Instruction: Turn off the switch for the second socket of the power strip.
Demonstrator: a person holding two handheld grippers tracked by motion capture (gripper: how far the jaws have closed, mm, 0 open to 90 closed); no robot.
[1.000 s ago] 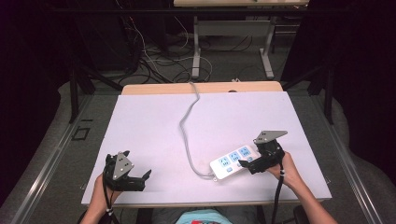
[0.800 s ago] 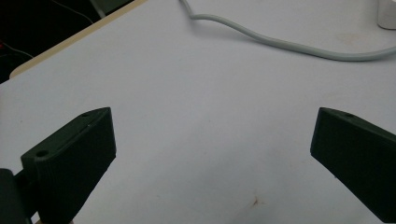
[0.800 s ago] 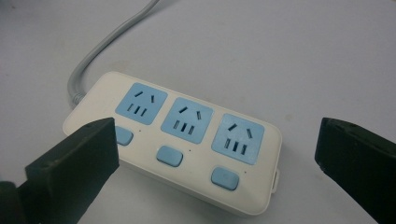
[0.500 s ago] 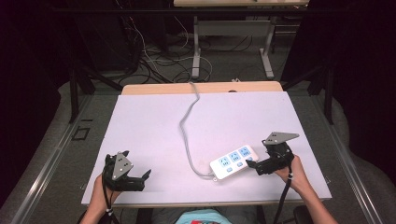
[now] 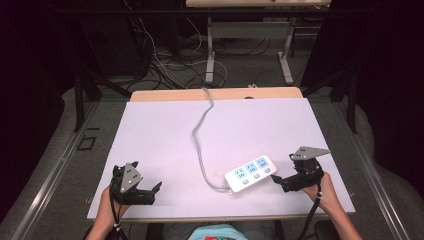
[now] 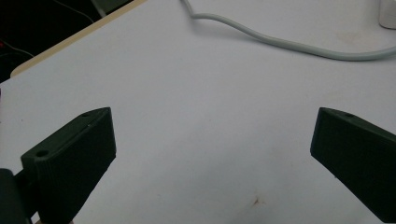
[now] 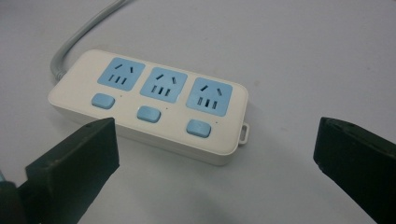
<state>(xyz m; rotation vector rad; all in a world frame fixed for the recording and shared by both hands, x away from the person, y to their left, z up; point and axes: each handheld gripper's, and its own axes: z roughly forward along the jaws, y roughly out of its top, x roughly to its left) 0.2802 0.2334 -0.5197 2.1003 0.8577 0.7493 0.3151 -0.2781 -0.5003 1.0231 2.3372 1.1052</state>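
Power strip (image 5: 250, 174) lies flat on tabletop (image 5: 165, 130), just beside right tongs (image 5: 278, 181) (spread wide, empty); left tongs (image 5: 152, 192) also spread, well apart.

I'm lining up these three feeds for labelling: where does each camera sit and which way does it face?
High view: above the person's side, looking forward and down on the white-topped table; forearms, left gripper and right gripper show.
Left gripper view: rides the left gripper, looking along its wide-apart jaws over bare tabletop toward the grey cable.
Right gripper view: rides the right gripper, jaws apart, facing the cream three-socket power strip with blue buttons.
Shared: high and right gripper views both show the strip.
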